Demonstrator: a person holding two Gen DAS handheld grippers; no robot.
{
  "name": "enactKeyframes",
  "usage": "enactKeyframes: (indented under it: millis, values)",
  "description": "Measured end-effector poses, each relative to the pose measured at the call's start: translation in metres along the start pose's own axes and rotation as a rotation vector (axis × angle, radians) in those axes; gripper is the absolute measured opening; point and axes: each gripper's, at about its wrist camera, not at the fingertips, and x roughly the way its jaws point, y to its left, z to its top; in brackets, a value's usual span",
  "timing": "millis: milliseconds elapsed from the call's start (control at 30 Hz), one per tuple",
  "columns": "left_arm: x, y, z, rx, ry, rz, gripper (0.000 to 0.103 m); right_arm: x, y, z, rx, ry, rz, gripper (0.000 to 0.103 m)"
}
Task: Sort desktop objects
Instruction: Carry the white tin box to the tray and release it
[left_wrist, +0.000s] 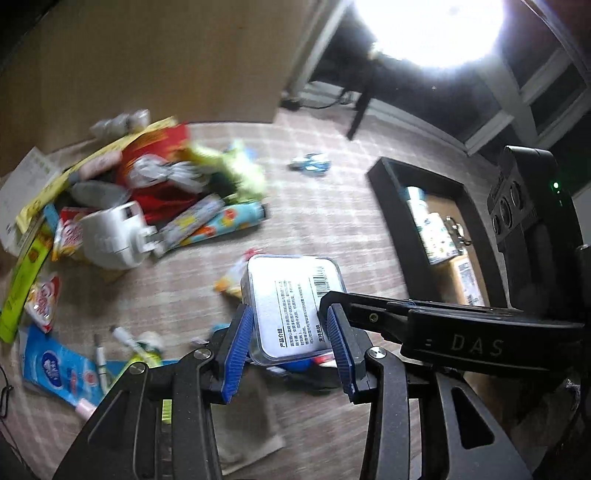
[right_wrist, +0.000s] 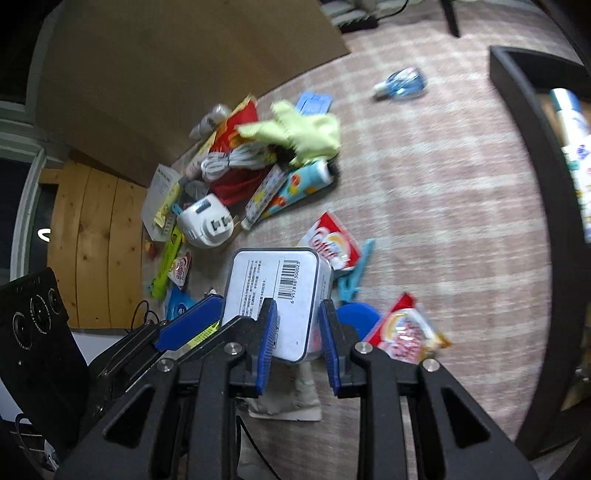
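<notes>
Gripping opposite edges, the clear case (left_wrist: 291, 306) is held above the surface (left_wrist: 332, 206) by the left tool (left_wrist: 290, 345) and right tool (right_wrist: 297, 345) (rigid, probably slippery; edges are preferred).

Between our ribbed blue plastic pads (left_wrist: 338, 343), we are seeing a glossy clear plastic case (left_wrist: 295, 295); beyond lies matt checked cloth (left_wrist: 332, 206).

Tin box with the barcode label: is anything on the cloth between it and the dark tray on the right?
Nothing visible does. The tin box, held by both grippers' jaws, is off the cloth, and the stretch of checked cloth toward the dark tray looks bare. The small blue wrapper lies farther back, off that line.
</notes>
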Motion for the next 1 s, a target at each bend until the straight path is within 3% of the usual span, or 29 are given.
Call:
enactKeyframes:
  millis: [300,767,1000]
  values:
    - [0.028,-0.104,0.013,0.119,0.002,-0.031,0.039,-0.077,-0.074,0.0,0.047,-0.086,-0.032,0.025]
    - [0.112,-0.299,0.01,0.33,0.093,-0.157,0.039,-0.193,-0.248,-0.026,0.234,-0.204,-0.148,0.025]
    - [0.133,-0.343,0.007,0.376,0.125,-0.153,0.04,-0.215,-0.299,-0.035,0.296,-0.225,-0.165,0.025]
